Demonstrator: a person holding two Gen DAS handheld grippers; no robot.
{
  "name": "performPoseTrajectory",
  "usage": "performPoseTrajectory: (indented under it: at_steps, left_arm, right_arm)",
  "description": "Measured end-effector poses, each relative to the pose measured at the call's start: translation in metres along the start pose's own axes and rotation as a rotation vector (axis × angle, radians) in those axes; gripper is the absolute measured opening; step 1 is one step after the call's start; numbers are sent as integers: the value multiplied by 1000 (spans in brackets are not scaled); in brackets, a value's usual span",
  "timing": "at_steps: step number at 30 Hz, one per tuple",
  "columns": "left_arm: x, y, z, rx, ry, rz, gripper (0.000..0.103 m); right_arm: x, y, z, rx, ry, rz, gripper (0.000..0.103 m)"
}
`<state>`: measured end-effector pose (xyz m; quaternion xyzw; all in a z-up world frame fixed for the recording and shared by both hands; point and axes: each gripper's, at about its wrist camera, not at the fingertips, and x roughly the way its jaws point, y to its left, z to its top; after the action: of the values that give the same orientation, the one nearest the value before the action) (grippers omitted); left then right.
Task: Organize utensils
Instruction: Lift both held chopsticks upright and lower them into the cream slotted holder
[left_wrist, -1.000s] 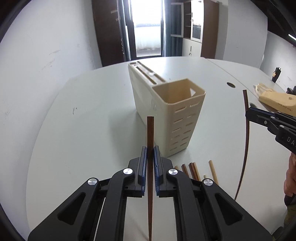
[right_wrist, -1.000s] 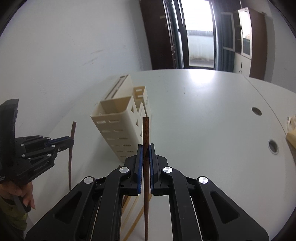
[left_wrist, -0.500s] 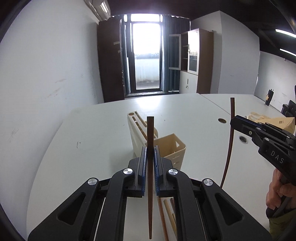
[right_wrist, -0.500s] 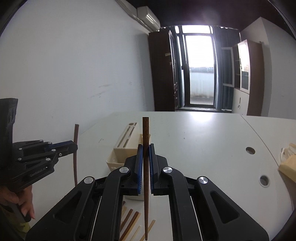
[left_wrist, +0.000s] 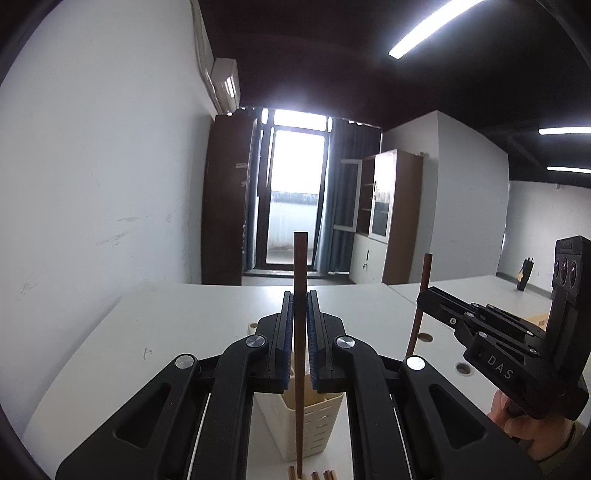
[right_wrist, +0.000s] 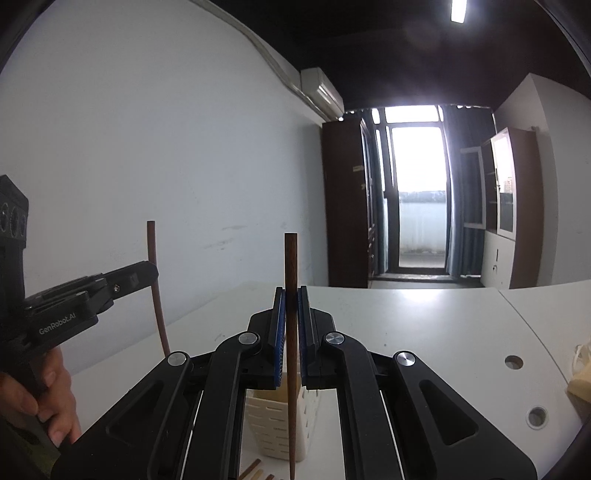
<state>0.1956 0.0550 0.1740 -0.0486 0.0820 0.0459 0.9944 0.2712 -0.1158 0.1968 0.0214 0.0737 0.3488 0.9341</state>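
Left gripper (left_wrist: 300, 310) clamped on a dark brown chopstick (left_wrist: 300, 332), upright, thin square-section wood, top end at 12 o'clock above the jaws, lower end near the table (left_wrist: 177, 325) at 6 o'clock. Cream plastic holder (left_wrist: 310, 424) sits behind and below the jaws at 6 o'clock, rectangular, slotted walls; inside not visible. Loose stick ends (left_wrist: 314, 474) lie on the table in front of it, brown wood.

Right gripper (right_wrist: 291, 306) also clamped on a second chopstick (right_wrist: 291, 332), dark wood, upright, tapering downward. Same slotted holder (right_wrist: 273, 424) at 6 o'clock under it; contents hidden by the black fingers. More loose sticks (right_wrist: 251, 469) at 6–7 o'clock. Table white, smooth, with round cable holes (right_wrist: 513, 362) at 4 o'clock.
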Motion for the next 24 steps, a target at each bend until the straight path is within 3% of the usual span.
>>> performPoseTrajectory:
  at_steps: [6, 8, 14, 18, 21, 24]
  left_arm:
    - [2, -7, 3, 13, -86, -22, 7]
    - [-5, -6, 6, 2, -140, 9, 6]
    - [-20, -6, 13, -42, -300, -3, 6]
    - [-22, -14, 10, -35, -357, -16, 6]
    - [-14, -20, 9, -15, -352, 1, 6]
    - [2, -18, 8, -46, -287, -40, 7]
  right_arm:
    - [-2, -1, 7, -17, -92, 35, 7]
    - [-5, -3, 9, -19, -139, 52, 7]
    - [-12, -10, 14, 3, -283, 68, 7]
    - [-11, -12, 13, 9, -355, 78, 7]
    - [-4, -13, 12, 4, -373, 83, 7]
    - [9, -17, 10, 5, -356, 84, 7]
